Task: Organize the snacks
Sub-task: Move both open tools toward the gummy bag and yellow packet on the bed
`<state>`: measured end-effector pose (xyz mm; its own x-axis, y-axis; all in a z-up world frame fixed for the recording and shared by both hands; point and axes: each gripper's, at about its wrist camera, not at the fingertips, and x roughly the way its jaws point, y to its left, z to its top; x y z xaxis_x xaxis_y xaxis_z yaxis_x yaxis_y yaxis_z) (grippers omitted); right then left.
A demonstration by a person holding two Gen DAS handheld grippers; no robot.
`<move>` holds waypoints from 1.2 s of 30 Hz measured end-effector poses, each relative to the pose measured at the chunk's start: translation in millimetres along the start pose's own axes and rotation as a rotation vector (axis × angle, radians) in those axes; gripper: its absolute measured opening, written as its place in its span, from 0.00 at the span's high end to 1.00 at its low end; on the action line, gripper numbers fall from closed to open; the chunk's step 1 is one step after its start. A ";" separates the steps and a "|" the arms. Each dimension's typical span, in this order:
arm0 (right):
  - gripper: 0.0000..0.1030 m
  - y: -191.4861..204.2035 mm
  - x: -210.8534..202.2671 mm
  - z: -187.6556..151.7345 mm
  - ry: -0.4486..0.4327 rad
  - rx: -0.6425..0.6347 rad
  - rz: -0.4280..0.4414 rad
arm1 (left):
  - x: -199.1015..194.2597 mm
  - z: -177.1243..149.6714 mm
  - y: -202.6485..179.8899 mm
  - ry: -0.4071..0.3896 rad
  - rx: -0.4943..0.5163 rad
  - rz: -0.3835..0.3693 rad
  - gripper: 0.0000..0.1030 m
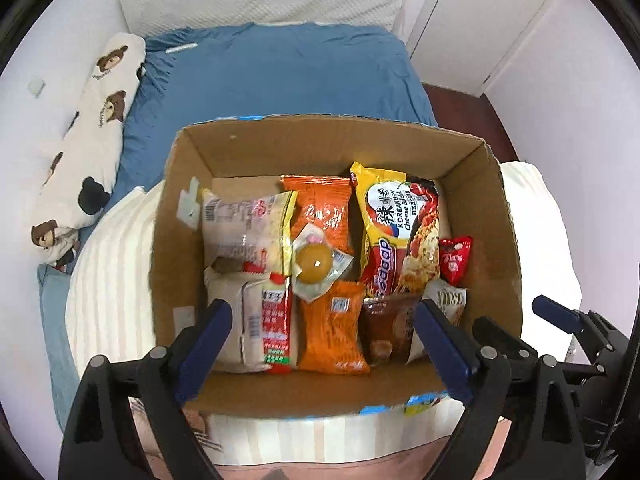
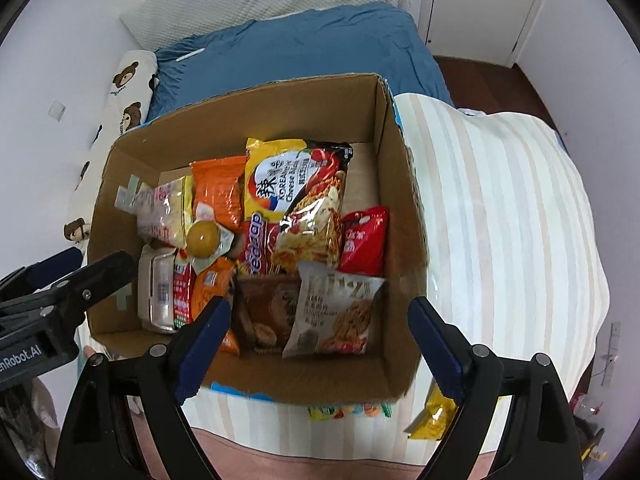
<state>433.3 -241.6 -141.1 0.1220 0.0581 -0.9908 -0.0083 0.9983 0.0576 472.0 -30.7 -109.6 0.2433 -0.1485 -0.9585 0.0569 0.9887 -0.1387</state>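
Note:
An open cardboard box (image 1: 256, 148) (image 2: 404, 216) sits on a striped blanket and holds several snack packs. Among them are a yellow Korean cheese noodle pack (image 1: 394, 224) (image 2: 300, 200), orange packs (image 1: 332, 332) (image 2: 218, 192), a round jelly cup (image 1: 314, 264) (image 2: 203, 239), a red pack (image 1: 455, 260) (image 2: 364, 240), a brown pack (image 1: 390, 328) (image 2: 262, 312) and a white cracker pack (image 2: 336, 312). My left gripper (image 1: 322, 334) is open and empty above the box's near side. My right gripper (image 2: 318, 330) is open and empty above the box's near right part.
The box rests on a striped cream blanket (image 2: 500, 208) on a bed with a blue sheet (image 1: 280, 76). A bear-print pillow (image 1: 92, 120) lies at the left. A yellow pack (image 2: 434, 416) and a colourful pack (image 2: 348, 410) lie on the blanket outside the box's near edge.

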 end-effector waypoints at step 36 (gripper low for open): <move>0.10 -82.0 -71.5 -171.7 -0.145 0.198 0.168 | -66.1 -160.3 -52.6 -0.198 0.056 0.024 0.09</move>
<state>254.9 -327.8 -95.9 0.2757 0.2080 -0.9385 0.1520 0.9546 0.2562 297.7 -69.5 -78.9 0.4306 -0.1319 -0.8928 0.1012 0.9901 -0.0975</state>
